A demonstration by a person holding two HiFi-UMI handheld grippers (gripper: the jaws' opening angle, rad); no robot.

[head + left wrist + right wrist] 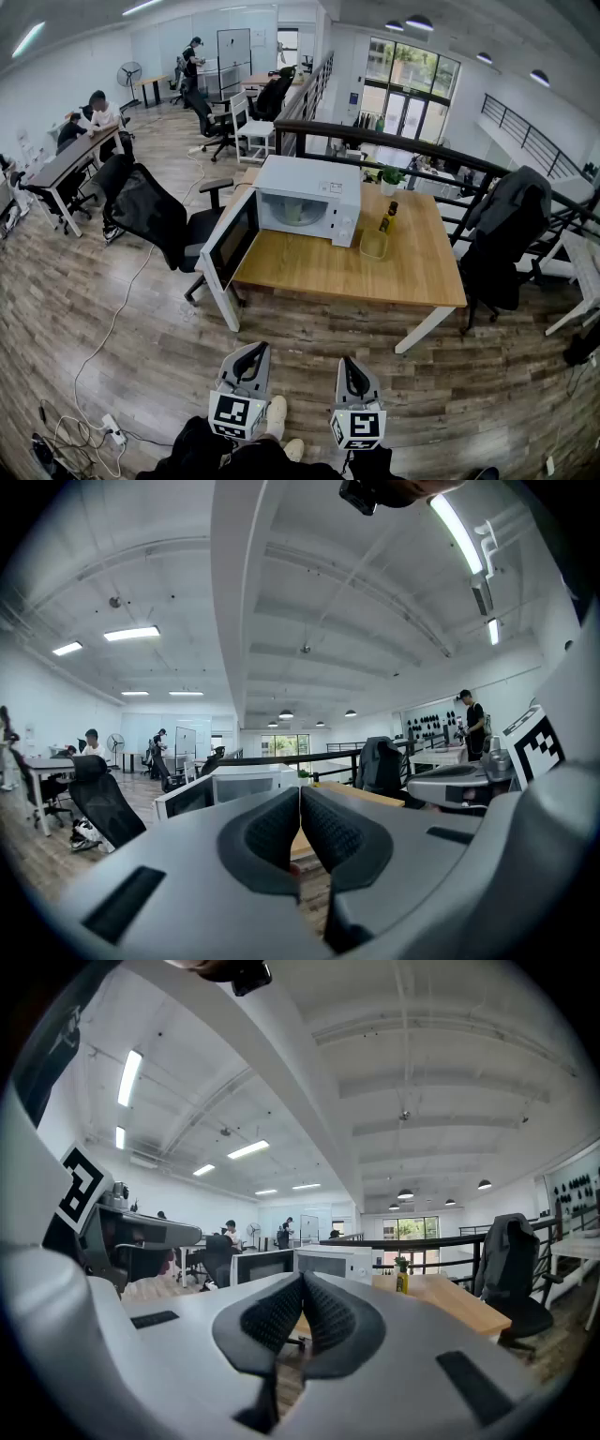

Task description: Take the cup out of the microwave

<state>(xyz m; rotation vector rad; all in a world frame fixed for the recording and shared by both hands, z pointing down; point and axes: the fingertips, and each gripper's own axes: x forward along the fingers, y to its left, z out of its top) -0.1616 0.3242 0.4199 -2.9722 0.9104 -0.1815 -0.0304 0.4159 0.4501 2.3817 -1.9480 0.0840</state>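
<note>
A white microwave point(309, 197) stands on the wooden table point(412, 272) with its door point(230, 246) swung open to the left. Inside the cavity a pale cup point(292, 212) shows faintly. My left gripper point(251, 352) and right gripper point(351, 367) are held low at the near edge of the head view, well short of the table, both pointing toward it. In the left gripper view the jaws of the left gripper point(299, 794) meet with nothing between them, and the microwave point(246, 782) lies far ahead. The right gripper point(303, 1281) is likewise shut and empty, with the microwave point(328, 1262) beyond it.
A dark bottle point(386, 217) and a clear container point(373, 246) stand right of the microwave, a small plant point(389, 178) behind. A black office chair point(150, 214) is left of the table, a chair with a jacket point(506, 234) right. Cables point(94, 375) cross the floor. People sit at far desks.
</note>
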